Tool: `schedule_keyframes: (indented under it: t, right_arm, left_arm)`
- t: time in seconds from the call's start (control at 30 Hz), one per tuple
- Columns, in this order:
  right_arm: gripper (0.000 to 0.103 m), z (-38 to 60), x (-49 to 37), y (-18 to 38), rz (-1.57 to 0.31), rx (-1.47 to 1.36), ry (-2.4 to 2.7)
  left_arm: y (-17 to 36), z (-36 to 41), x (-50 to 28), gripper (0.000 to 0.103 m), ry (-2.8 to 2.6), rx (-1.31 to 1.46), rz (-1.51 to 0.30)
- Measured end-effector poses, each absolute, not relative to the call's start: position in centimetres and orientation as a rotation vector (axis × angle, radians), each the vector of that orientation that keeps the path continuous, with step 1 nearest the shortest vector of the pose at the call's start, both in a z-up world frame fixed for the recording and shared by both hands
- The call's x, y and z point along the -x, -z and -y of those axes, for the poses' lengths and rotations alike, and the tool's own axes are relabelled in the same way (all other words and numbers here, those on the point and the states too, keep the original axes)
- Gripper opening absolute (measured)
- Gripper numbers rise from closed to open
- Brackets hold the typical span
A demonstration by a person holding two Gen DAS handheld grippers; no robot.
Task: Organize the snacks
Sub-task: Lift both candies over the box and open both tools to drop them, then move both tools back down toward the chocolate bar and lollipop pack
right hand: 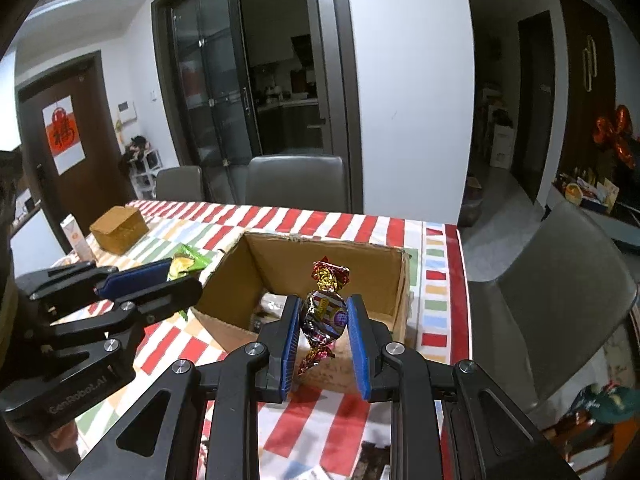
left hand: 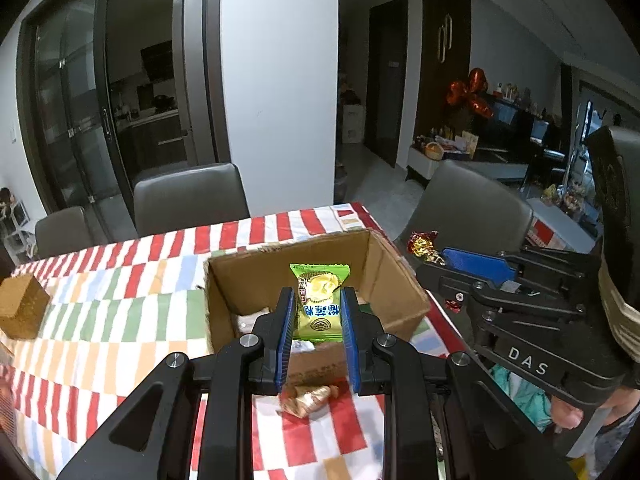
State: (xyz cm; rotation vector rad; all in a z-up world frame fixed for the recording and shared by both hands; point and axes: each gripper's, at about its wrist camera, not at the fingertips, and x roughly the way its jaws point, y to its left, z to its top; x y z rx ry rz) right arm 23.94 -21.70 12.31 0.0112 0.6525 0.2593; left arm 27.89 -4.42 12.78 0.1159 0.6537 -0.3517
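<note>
An open cardboard box [left hand: 384,280] [right hand: 280,264] stands on the striped tablecloth. My left gripper [left hand: 318,300] is shut on a green and yellow snack packet [left hand: 320,300] and holds it over the box's near side. My right gripper [right hand: 323,312] is shut on a foil-wrapped candy [right hand: 324,312] with twisted red and gold ends, held upright above the box's near wall. Each gripper shows in the other's view: the right one with its candy [left hand: 424,246] at the right, the left one with its packet [right hand: 186,264] at the left. Some packets lie inside the box.
A gold-wrapped candy [left hand: 310,398] lies on the cloth below the left gripper. A small closed cardboard box [right hand: 118,228] [left hand: 22,306] and a white carton [right hand: 76,238] stand far left. Grey chairs [right hand: 296,184] surround the table; its right edge [right hand: 460,280] is close to the box.
</note>
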Motion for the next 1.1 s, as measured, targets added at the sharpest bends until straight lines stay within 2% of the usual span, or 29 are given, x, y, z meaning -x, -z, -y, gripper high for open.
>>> schedule_keyframes:
  t: [0.5,0.57,0.6,0.67,1.1]
  right_arm:
    - [0.025,20.4,-30.0,-11.2,-0.752,0.027,-0.224]
    - [0.029,20.3,-30.3,-11.1,-0.752,0.024,-0.213]
    - [0.035,20.4,-30.3,-11.0,-0.755,0.025,-0.206]
    - [0.038,20.6,-29.7,-11.0,-0.752,0.02,-0.19]
    - [0.047,21.5,-21.5,-11.6,-0.645,0.054,-0.165]
  left_arm:
    - [-10.9,4.7,-35.0,0.024,0.279,-0.125,-0.792]
    - [-10.8,4.4,-35.2,0.037,0.236,-0.132,-0.793]
    - [-10.8,4.3,-34.9,0.039,0.229,-0.133,-0.784]
    - [-10.7,4.0,-34.4,0.045,0.221,-0.143,-0.771]
    - [-10.8,4.3,-26.4,0.049,0.278,-0.176,-0.678]
